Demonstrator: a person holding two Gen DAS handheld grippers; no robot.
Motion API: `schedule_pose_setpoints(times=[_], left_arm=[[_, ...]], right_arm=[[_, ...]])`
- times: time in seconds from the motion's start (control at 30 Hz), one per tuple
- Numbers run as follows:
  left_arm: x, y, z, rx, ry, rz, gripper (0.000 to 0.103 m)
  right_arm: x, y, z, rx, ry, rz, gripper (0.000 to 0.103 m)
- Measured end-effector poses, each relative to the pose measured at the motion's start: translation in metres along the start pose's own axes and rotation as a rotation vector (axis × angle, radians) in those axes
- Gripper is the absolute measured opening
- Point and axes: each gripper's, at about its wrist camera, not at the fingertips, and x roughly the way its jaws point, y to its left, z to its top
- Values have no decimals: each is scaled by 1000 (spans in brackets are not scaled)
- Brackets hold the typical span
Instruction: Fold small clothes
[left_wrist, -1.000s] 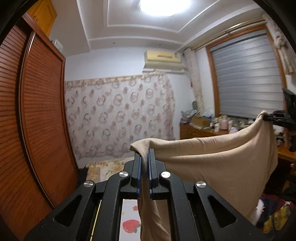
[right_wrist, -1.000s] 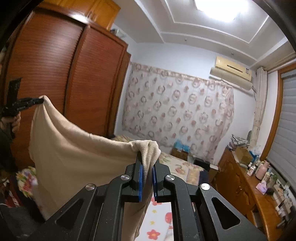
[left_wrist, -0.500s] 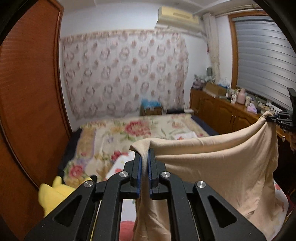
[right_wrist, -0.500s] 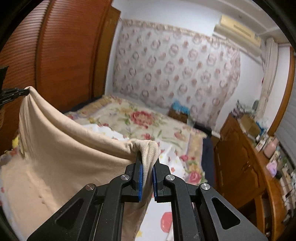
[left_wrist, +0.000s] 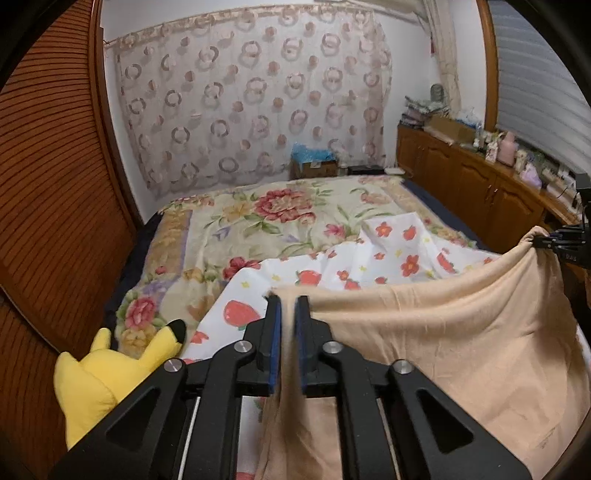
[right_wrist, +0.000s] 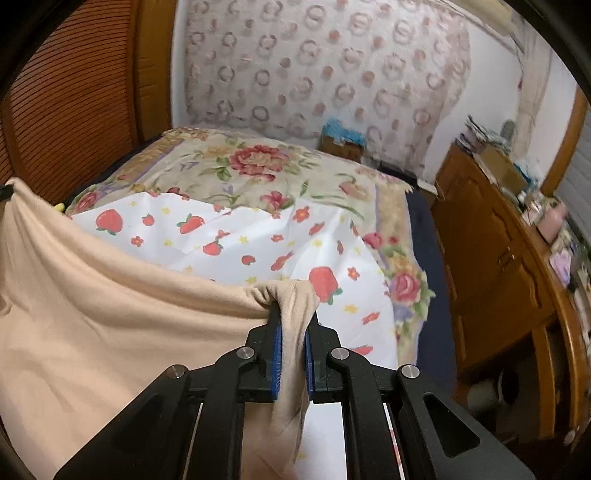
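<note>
A beige garment (left_wrist: 461, 339) hangs spread between my two grippers above the bed. My left gripper (left_wrist: 287, 301) is shut on one top corner of it. My right gripper (right_wrist: 292, 314) is shut on the other top corner, where the cloth bunches over the fingertips. In the left wrist view the right gripper (left_wrist: 554, 242) shows at the far right, holding the cloth's far corner. The garment (right_wrist: 110, 325) sags in the middle and its lower part drapes down toward the white strawberry-print sheet (right_wrist: 258, 243).
The strawberry sheet (left_wrist: 369, 258) lies over a floral bedspread (left_wrist: 258, 218). A yellow plush toy (left_wrist: 110, 373) sits at the bed's left edge by the wooden wardrobe (left_wrist: 48, 184). Wooden cabinets (right_wrist: 498, 258) with clutter line the right side. A patterned curtain (left_wrist: 251, 103) hangs behind.
Both grippers have tilted and dropped from ceiling level toward the bed, carrying the stretched beige garment down with them. Both stay shut on its corners.
</note>
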Motion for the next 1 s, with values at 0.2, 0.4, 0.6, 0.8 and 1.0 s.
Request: schedule_pose_setpoints(times=[0.2,0.4,0.6,0.8,1.0], left_arm=[[-23,0,-19,4,10,-51,81],[-49,5,-54,-14,39,-92,81],[-68,11,-89,-29,73,-80,81],[-71,11,-114,-24,112,-96,81],[-58,7,-135,-40,174,-117,81]], right_arm=[[-51,13,-14,30,13,-41,35],[-125,22,-53,81,-6,26,42],[-191,44,-105,75,-18,105,42],[-224,41,-153,107,-6,208,42],[-249,34,-187,153,36,255,43]])
